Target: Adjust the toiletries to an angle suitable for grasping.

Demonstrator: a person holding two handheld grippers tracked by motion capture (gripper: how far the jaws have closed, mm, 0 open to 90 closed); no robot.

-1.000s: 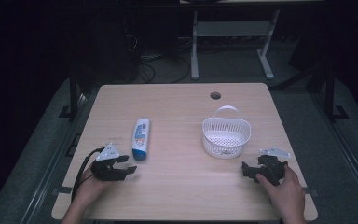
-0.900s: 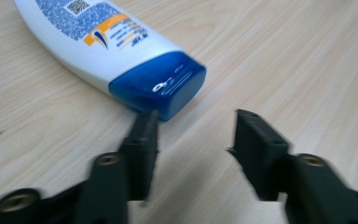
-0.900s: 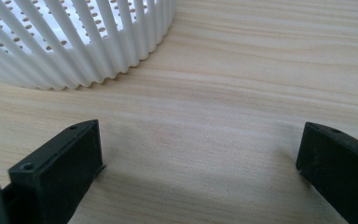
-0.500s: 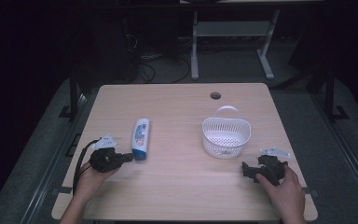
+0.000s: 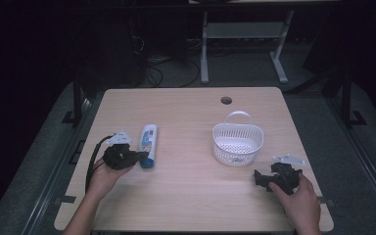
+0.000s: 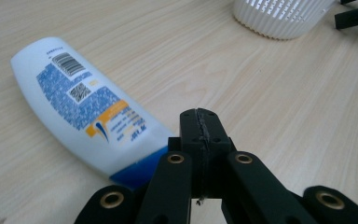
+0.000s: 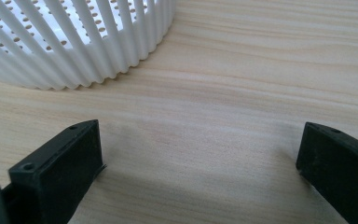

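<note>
The bottle [image 5: 147, 145] lies flat on the tabletop [image 5: 191, 196] at about 9 o'clock, blue cap toward the person. The left gripper [image 5: 140, 156], jaws pressed together, sits just beside the cap. The right gripper [image 5: 257, 177], jaws spread wide, rests at 4 o'clock near the white basket [image 5: 237, 142].

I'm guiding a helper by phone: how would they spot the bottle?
On the wooden table, look at its left half, beside the left gripper. The bottle lies flat there: white, blue label, blue cap, unlike the white slotted basket to the right.
</note>
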